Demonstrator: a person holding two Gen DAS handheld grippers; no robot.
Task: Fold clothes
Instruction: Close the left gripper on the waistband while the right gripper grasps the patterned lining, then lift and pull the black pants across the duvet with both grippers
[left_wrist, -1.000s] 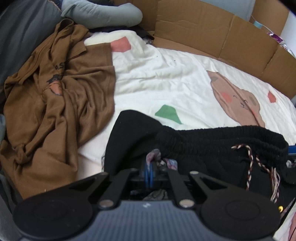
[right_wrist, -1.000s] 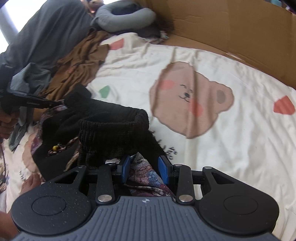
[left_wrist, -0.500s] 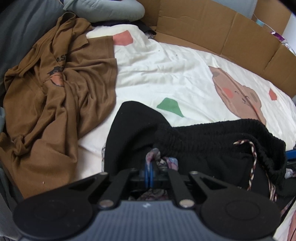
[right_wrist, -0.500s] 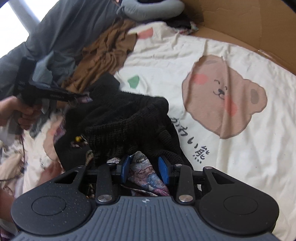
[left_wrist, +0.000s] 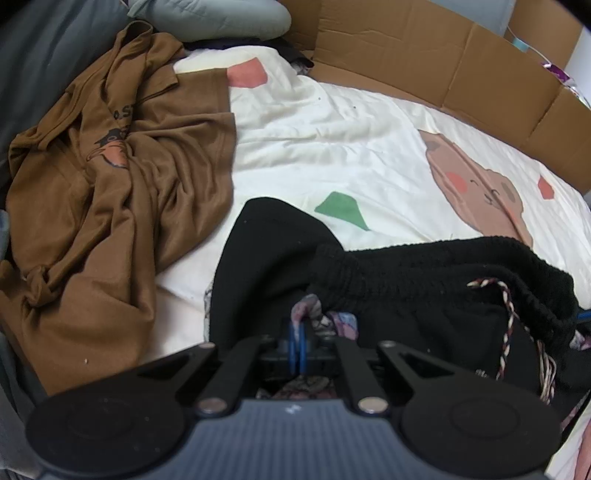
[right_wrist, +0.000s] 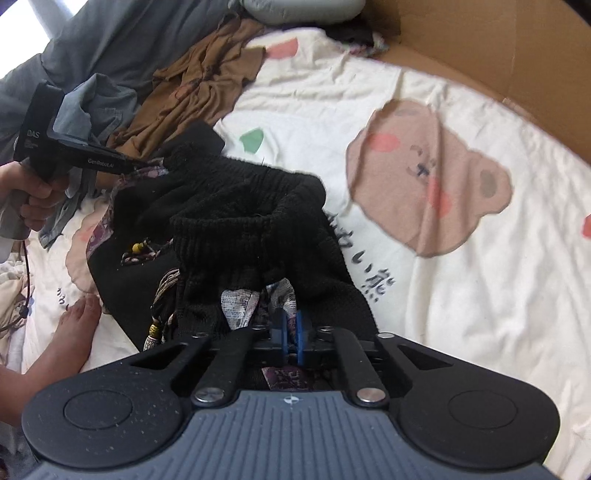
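Black shorts (left_wrist: 424, 280) with a ribbed elastic waistband, a braided drawstring (left_wrist: 506, 325) and a patterned lining lie bunched on a white bear-print sheet (left_wrist: 351, 147). My left gripper (left_wrist: 297, 332) is shut on the shorts' patterned edge at one end of the waistband. My right gripper (right_wrist: 290, 328) is shut on the patterned fabric of the same shorts (right_wrist: 240, 221) at the other end. The waistband hangs slack and folded between them. In the right wrist view the left gripper (right_wrist: 144, 164) shows at the left, held by a hand.
A crumpled brown T-shirt (left_wrist: 110, 192) lies left of the shorts. Grey bedding (left_wrist: 37, 66) and a grey pillow (left_wrist: 221, 18) lie behind it. A cardboard wall (left_wrist: 443, 62) borders the far side. A bare foot (right_wrist: 70, 332) rests on the sheet at the left.
My right gripper's fingers have closed tight on the patterned fabric. The right gripper has risen and tilted, so more of the bed shows. The left gripper has held still.
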